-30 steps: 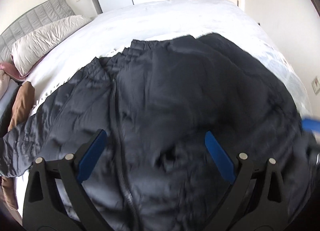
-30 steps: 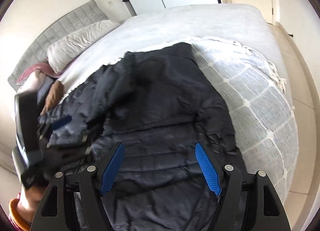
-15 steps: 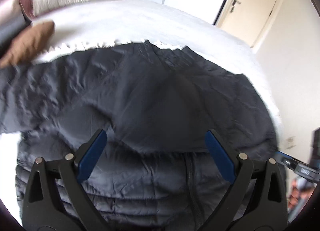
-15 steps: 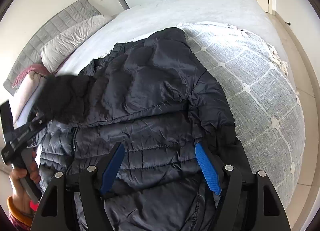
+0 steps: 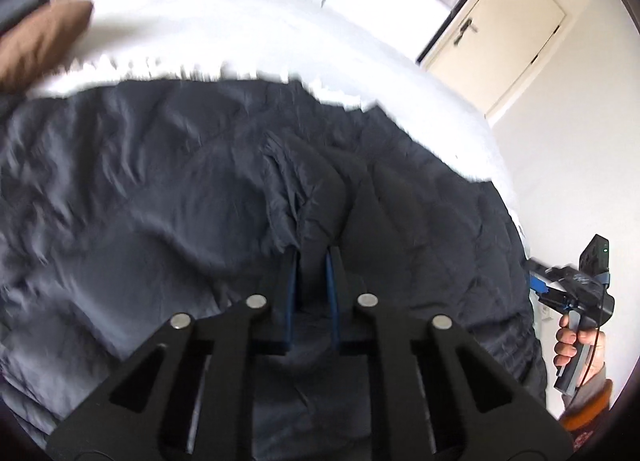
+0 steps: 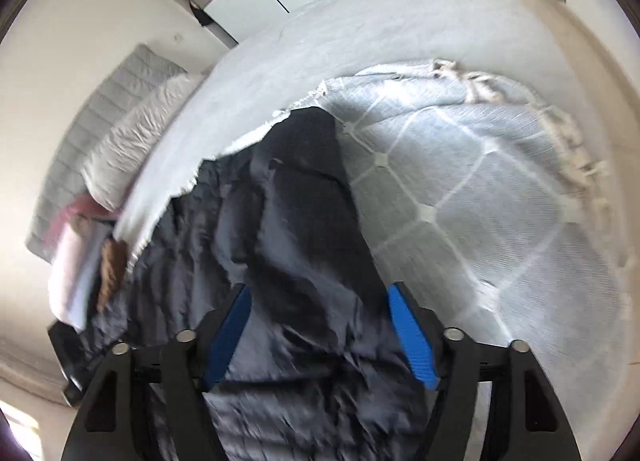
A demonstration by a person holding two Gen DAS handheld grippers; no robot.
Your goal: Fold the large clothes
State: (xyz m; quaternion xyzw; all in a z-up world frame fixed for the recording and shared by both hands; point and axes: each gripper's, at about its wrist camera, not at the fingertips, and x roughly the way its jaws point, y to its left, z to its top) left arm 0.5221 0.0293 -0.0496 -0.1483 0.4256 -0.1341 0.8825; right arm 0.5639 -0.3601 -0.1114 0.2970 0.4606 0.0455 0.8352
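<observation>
Left wrist view: the left gripper (image 5: 312,261) sits low in the centre of the frame, its blue pads drawn nearly together on a raised ridge of the dark quilted jacket (image 5: 180,201). The jacket fills the middle and left of the frame, spread across the white bed (image 5: 240,33). A brown cushion (image 5: 40,45) lies at the upper left and a cream door (image 5: 516,29) stands at the upper right. At the right edge the person's right hand (image 5: 576,341) grips the handle of the other tool.

Right wrist view: the right gripper (image 6: 320,325) is wide open at the bottom centre and has hold of nothing; its blue pads straddle a dark fold of the jacket (image 6: 304,229) without clearly touching it. The jacket runs from the bottom centre up to the middle, lying on a pale grey checked blanket (image 6: 480,201). A white pillow (image 6: 132,149) shows at the left.

The fold looks barely begun: the jacket is laid out but rumpled, with no neat halves visible, so I judge most of the folding is left.

Half a second ago the left gripper was wide open above the fabric; it has since closed on a pinch of it. The right gripper was open then too, and its view has swung, with more blanket in sight.
</observation>
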